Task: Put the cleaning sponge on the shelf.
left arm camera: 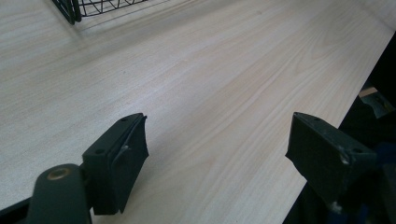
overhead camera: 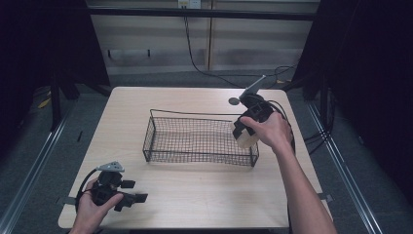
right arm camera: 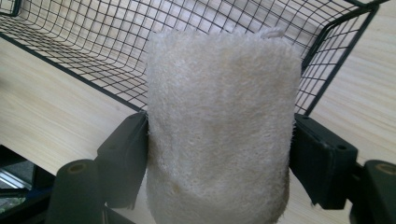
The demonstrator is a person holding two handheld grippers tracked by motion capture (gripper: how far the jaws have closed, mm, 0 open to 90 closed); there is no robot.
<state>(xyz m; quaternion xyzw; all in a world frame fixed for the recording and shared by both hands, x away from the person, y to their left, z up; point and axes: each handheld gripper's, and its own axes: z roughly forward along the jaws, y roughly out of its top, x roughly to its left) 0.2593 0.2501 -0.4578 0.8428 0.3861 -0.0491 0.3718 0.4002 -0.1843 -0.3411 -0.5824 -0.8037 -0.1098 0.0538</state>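
Pale wooden table (overhead camera: 195,195), dark curtains at both sides. Wire basket (overhead camera: 195,139) at table centre. Right gripper (right arm camera: 219,154) clamped on a cream loofah sponge (right arm camera: 219,126), hovering over the basket's right end near the table's right edge. Left gripper (left arm camera: 215,154) at the near-left corner, 2 jaws spread wide, nothing between.

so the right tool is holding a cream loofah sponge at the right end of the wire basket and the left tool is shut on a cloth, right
Not quite. The left tool holds nothing: the left gripper view shows its jaws open over the bare table. The rest stands: the right tool grips the cream loofah sponge at the right end of the wire basket.
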